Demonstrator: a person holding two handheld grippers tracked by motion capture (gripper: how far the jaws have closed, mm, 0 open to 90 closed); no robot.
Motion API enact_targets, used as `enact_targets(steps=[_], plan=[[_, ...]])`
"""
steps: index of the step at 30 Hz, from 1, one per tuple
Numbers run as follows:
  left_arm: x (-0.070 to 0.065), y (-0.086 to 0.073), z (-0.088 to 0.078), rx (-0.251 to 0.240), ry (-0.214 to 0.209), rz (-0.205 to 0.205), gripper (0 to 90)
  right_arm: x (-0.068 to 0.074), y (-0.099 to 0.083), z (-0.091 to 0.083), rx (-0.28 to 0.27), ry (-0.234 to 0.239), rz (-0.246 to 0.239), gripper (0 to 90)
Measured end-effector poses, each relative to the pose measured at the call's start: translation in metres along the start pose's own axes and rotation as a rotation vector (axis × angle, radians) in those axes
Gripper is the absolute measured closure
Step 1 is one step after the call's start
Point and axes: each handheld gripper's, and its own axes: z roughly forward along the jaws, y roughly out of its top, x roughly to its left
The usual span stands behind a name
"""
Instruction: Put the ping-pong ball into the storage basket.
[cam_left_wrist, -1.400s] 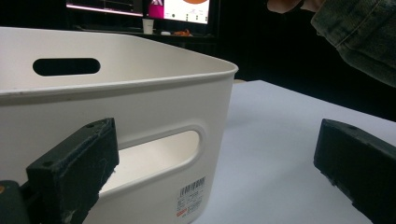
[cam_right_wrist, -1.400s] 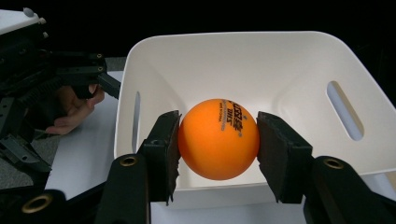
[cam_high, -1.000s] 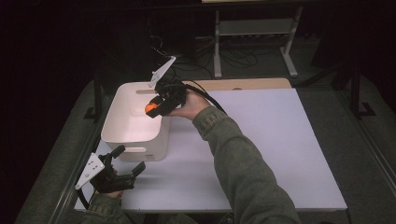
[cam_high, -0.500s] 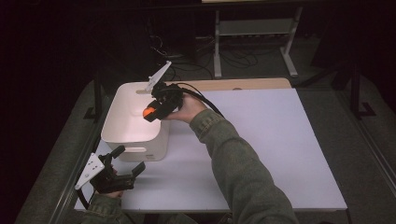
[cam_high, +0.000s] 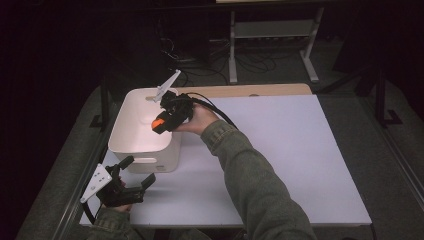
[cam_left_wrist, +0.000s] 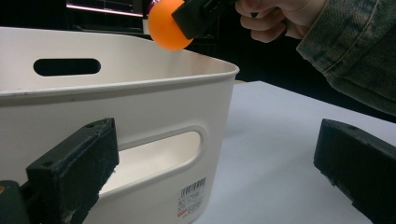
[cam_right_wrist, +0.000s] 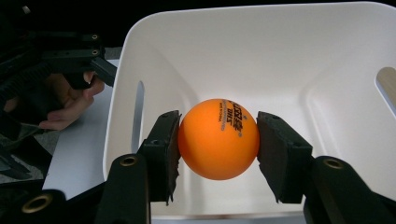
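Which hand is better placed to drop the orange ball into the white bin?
The right. The right gripper already clamps the ball above the open bin. The left gripper rests open on the table outside the bin's front wall.

The orange ball (cam_right_wrist: 218, 138) bears small dark print, unreadable; the white bin (cam_left_wrist: 140, 107) carries a barcode sticker.

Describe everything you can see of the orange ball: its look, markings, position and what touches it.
The orange ball is small, round, smooth and matt, like a table-tennis ball, with small dark print near its top. It is whole and clean. The right hand-held gripper clamps it between two black pads, one on each side. It hangs above the open white bin, over its inside, touching neither walls nor floor.
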Motion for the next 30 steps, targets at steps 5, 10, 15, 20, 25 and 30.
enact_targets(steps=[5,10,15,20,25,30], plan=[[0.0,0.0,0.0,0.001,-0.002,0.0,0.0,-0.003,-0.003,0.005,0.007,-0.005,0.004,50.1],[0.0,0.0,0.0,0.002,-0.002,0.0,0.0,-0.004,-0.003,0.007,0.009,-0.008,0.014,50.0],[0.0,0.0,0.001,0.003,-0.003,0.0,0.0,-0.005,-0.004,0.009,0.015,-0.012,0.017,50.0],[-0.001,0.0,0.001,0.007,-0.006,0.004,0.0,-0.006,-0.005,0.01,0.037,-0.033,0.028,45.0],[-0.001,-0.001,0.002,0.008,-0.006,0.002,0.0,-0.008,-0.006,0.005,0.017,-0.033,0.058,27.7],[-0.001,-0.001,0.001,0.008,-0.005,0.002,0.0,-0.008,-0.006,-0.006,-0.016,-0.056,0.074,18.4]])
